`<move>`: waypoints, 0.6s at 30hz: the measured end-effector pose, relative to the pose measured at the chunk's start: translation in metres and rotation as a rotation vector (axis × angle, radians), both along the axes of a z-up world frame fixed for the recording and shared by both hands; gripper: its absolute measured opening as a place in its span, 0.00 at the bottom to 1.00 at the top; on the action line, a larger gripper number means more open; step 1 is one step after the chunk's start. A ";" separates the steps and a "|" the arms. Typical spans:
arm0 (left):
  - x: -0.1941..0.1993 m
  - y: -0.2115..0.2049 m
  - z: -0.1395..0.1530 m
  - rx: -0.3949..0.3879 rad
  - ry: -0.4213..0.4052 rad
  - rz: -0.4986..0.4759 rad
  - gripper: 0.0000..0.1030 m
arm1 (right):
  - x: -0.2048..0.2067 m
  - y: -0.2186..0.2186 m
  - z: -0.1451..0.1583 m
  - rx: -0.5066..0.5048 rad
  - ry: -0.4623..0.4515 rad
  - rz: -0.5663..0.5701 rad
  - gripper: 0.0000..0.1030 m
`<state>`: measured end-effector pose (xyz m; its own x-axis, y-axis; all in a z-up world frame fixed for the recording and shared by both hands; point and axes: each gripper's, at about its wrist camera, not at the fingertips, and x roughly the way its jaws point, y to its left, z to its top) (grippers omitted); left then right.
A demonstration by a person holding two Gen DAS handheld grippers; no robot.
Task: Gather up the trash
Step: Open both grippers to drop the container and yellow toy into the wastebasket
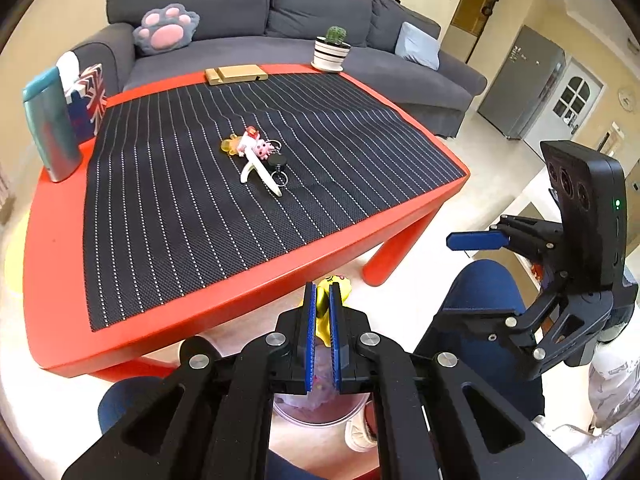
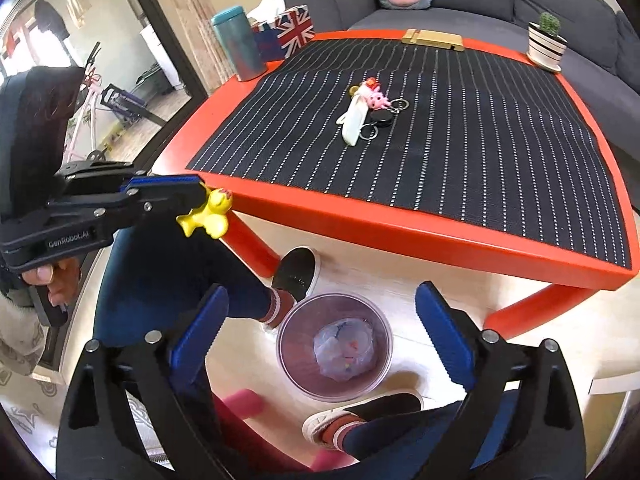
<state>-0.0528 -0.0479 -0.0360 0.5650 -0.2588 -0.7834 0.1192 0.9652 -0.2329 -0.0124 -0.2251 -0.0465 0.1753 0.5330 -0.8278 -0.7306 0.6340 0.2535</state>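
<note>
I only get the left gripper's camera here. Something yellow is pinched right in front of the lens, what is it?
Observer: A small yellow toy figure, clamped in the left gripper beside the red table's edge.
Operator: There's a clear tub under the fingers. Anything in it?
Observer: Yes, the clear bin on the floor holds a crumpled bluish plastic bag.
Operator: And that other gripper on my right?
Observer: The right gripper hangs directly over the bin, jaws wide apart with nothing between them.
</note>
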 end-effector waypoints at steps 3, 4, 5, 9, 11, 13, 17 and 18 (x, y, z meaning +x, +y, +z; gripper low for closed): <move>0.000 -0.001 0.000 -0.001 0.002 -0.005 0.05 | 0.000 -0.002 0.002 0.002 0.000 -0.005 0.91; 0.000 -0.002 0.000 0.000 0.003 -0.007 0.05 | 0.001 -0.002 0.002 0.001 -0.001 -0.006 0.91; 0.000 -0.003 0.000 0.000 0.004 -0.009 0.05 | 0.001 -0.003 0.002 0.002 -0.001 -0.007 0.91; 0.001 -0.004 -0.001 0.001 0.006 -0.014 0.05 | 0.001 -0.006 0.003 0.005 -0.002 -0.017 0.91; 0.001 -0.005 -0.001 0.001 0.007 -0.017 0.05 | 0.001 -0.007 0.004 0.007 -0.003 -0.022 0.91; 0.001 -0.007 -0.001 0.002 0.007 -0.020 0.05 | 0.000 -0.009 0.005 0.007 -0.005 -0.024 0.91; 0.000 -0.011 -0.001 0.004 0.007 -0.027 0.05 | 0.000 -0.013 0.007 0.008 -0.010 -0.032 0.91; -0.001 -0.012 -0.001 0.005 0.008 -0.031 0.05 | 0.000 -0.014 0.007 0.010 -0.011 -0.035 0.91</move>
<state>-0.0533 -0.0600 -0.0375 0.5508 -0.2723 -0.7889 0.1468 0.9622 -0.2296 -0.0126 -0.2395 -0.0391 0.2035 0.5343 -0.8205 -0.7106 0.6571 0.2516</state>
